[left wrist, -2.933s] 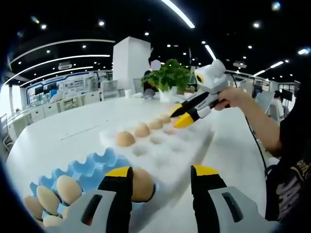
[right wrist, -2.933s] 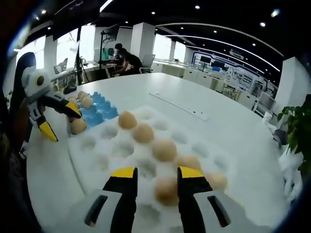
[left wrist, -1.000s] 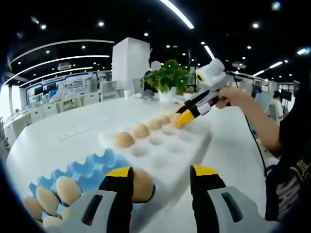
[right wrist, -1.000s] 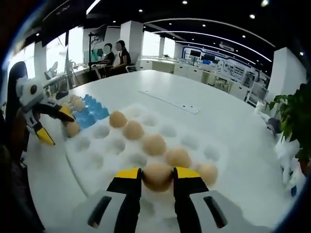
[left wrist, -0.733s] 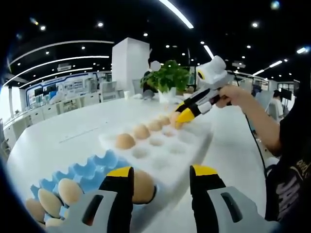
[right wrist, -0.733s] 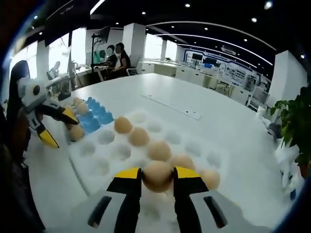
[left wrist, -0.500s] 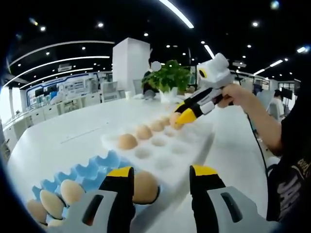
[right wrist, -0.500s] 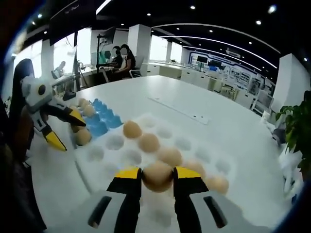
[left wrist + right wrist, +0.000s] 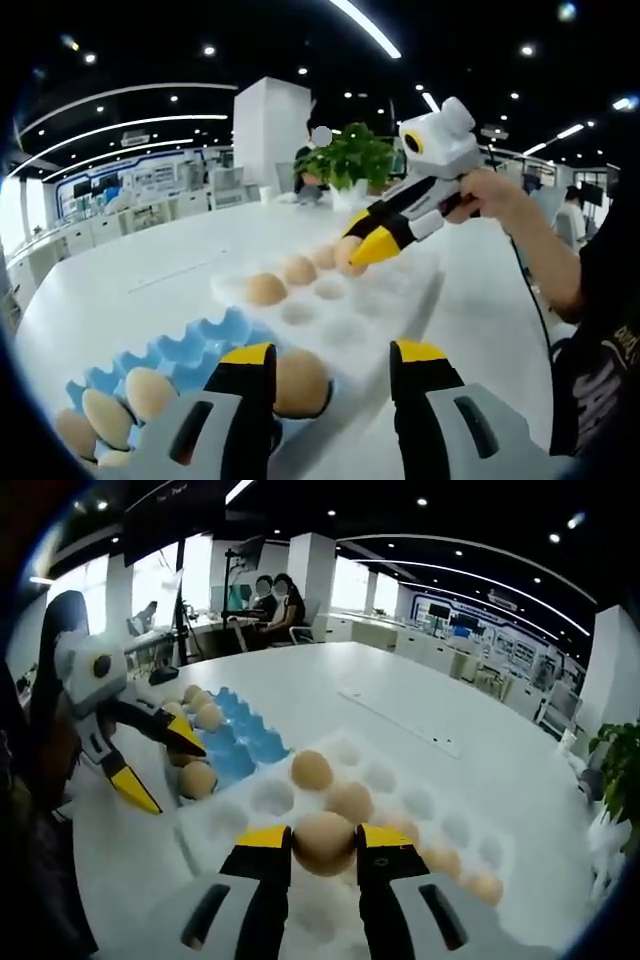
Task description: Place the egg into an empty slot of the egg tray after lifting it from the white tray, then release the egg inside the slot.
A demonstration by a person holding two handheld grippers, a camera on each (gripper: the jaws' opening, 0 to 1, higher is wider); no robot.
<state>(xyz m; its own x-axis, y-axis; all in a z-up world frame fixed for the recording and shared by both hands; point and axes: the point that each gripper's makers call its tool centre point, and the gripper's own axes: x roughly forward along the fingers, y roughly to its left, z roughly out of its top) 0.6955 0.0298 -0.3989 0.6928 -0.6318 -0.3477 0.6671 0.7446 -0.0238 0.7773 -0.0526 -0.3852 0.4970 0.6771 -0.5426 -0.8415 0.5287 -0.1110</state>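
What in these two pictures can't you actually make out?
- Left gripper view: the near part of the blue egg tray is hidden by the left gripper.
- Right gripper view: the white tray slots under the held egg are covered by the right gripper.
- Right gripper view: empty blue slots are partly hidden behind the left gripper's fingers.

No text, label or number can be read anywhere.

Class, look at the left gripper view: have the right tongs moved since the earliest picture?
Yes. The right tongs, shut on an egg, have lifted off the white tray and come toward the blue egg tray.
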